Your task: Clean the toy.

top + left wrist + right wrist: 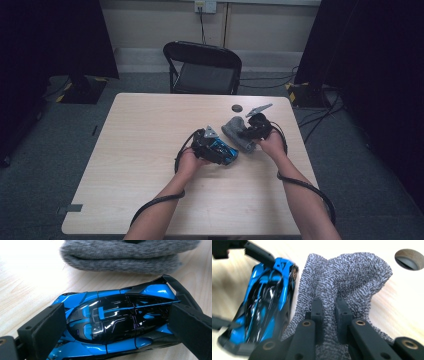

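A glossy blue and black toy car (117, 296) lies on the wooden table (145, 150), just right of centre in the high view. My left gripper (113, 327) is shut on it lengthwise, one black pad at its nose and one at its tail wing. A grey fuzzy cloth (352, 277) lies bunched right beside the car (264, 302), on its far side from my left gripper. My right gripper (329, 312) is shut on a raised fold of that cloth. In the high view the left gripper (220, 149) and right gripper (246, 134) sit close together, the cloth (232, 128) between them.
A small dark round cap (236, 107) lies on the table just beyond the cloth, also at the cap (409, 258) in the right gripper view. A black folding chair (202, 67) stands behind the table's far edge. Bare tabletop stretches to the left.
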### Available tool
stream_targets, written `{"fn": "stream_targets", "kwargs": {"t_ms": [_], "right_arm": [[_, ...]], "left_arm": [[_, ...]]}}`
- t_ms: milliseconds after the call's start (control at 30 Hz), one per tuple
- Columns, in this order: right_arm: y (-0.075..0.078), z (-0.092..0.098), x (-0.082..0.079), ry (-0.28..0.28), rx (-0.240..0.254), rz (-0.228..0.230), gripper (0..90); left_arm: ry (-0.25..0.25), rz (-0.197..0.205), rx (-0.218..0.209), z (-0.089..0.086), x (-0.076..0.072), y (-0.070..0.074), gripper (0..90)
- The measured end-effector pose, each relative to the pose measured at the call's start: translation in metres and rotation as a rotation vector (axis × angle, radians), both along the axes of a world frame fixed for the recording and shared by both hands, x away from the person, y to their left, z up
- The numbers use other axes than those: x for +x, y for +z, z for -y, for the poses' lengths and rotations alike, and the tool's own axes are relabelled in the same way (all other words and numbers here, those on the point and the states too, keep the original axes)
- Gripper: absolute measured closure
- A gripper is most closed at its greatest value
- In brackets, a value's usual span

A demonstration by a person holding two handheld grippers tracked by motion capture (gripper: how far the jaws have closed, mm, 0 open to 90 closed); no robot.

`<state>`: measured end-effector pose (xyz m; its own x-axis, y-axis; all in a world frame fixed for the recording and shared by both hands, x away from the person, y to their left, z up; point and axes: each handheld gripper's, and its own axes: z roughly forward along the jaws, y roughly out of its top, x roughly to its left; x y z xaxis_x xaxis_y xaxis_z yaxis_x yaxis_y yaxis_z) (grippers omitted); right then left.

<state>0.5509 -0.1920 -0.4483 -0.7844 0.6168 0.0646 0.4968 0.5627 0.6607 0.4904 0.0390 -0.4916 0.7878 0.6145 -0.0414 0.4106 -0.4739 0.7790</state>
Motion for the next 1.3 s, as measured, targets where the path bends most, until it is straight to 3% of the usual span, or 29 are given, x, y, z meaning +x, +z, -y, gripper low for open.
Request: {"fn": "stream_targets", "kwargs": {"t_ms": [167,367,667,867,1100,1300], "right_arm": [[-0.003,-0.015,0.009,-0.004,-0.013,0.009,80.3],[-0.010,-0.031,0.016,-0.012,-0.006,-0.002,80.4],[-0.025,-0.055,0.017,0.014,-0.048,-0.005,80.3],[-0.031,-0.056,0.018,-0.001,-0.038,-0.019,80.1],[-0.032,-0.057,0.016,0.015,-0.059,-0.022,80.4],[-0.032,-0.053,0.013,0.025,-0.038,-0.029,80.4]], "left_arm": [[0.000,0.009,-0.013,-0.001,-0.001,-0.001,2.2],[-0.006,0.006,0.001,-0.001,0.000,0.000,2.2],[-0.003,0.011,-0.010,-0.002,-0.001,-0.001,2.3],[-0.002,0.012,-0.012,-0.002,-0.001,-0.001,2.3],[0.002,0.009,-0.011,-0.002,-0.001,-0.001,2.5],[0.003,0.009,-0.009,-0.001,-0.001,-0.001,2.5]]}}
